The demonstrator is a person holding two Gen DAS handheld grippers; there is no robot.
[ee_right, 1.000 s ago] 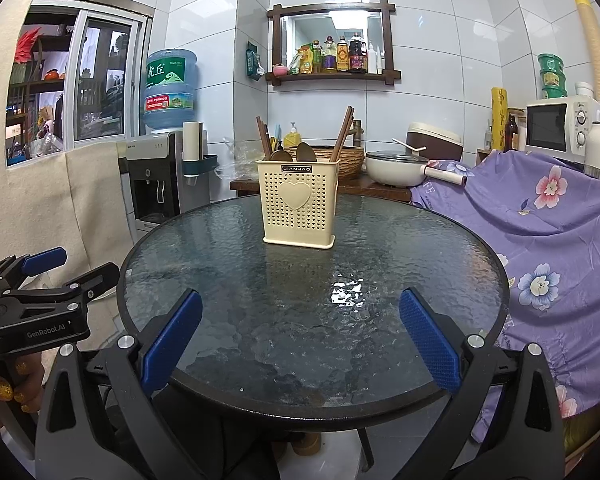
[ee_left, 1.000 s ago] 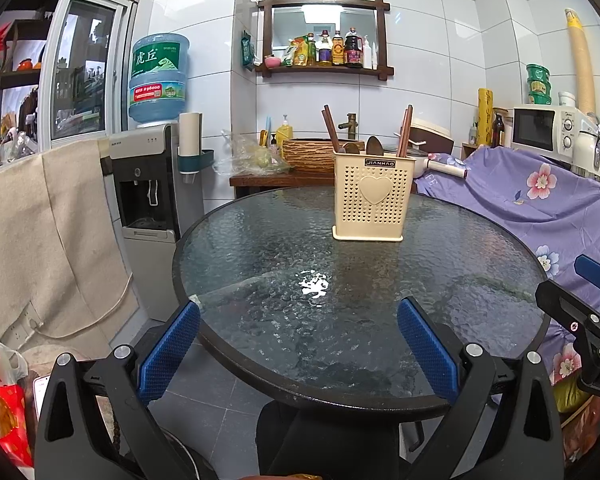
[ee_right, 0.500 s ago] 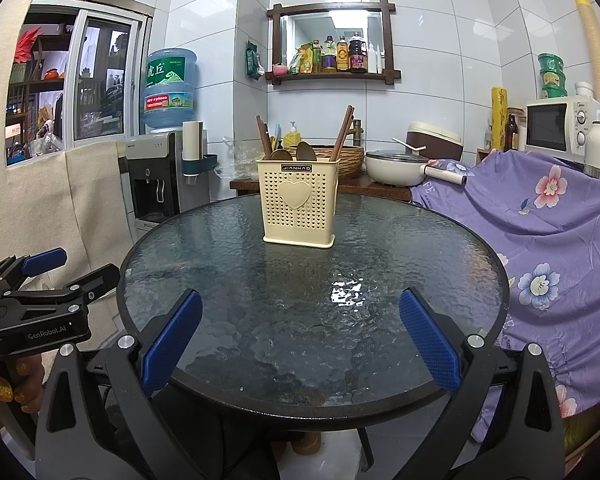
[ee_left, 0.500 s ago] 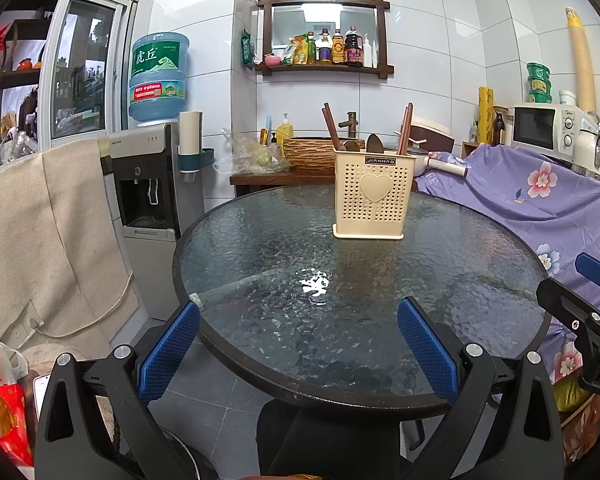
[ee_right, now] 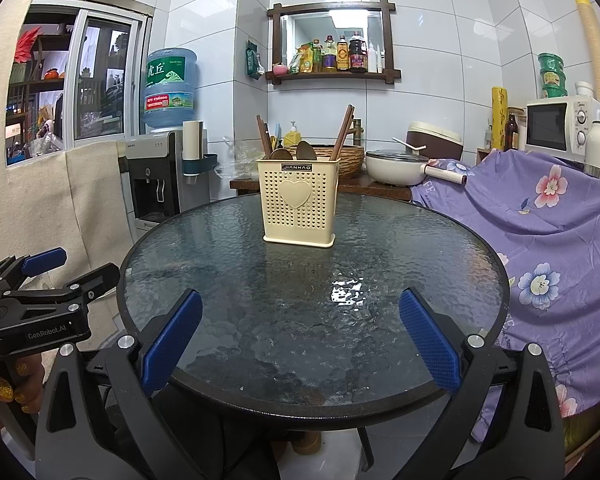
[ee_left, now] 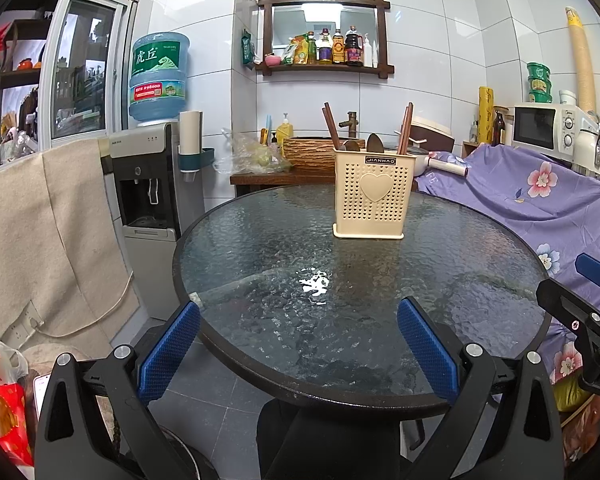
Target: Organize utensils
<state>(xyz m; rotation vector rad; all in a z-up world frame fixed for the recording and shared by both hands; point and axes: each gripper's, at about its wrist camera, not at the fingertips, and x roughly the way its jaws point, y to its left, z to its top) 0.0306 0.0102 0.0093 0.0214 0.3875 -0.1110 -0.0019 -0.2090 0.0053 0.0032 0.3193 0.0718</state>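
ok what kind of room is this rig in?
Most likely a small home kitchen or dining corner: a microwave, a shelf of sauce bottles, a water dispenser, and a utensil holder on a round glass table.

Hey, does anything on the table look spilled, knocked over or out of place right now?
Nothing stands out. The holder stands upright on the glass table, chopsticks and spoons inside it.

Cream heart-perforated utensil holder (ee_left: 373, 199), dark rippled glass table (ee_left: 260, 248), purple flowered cloth (ee_left: 540, 200).
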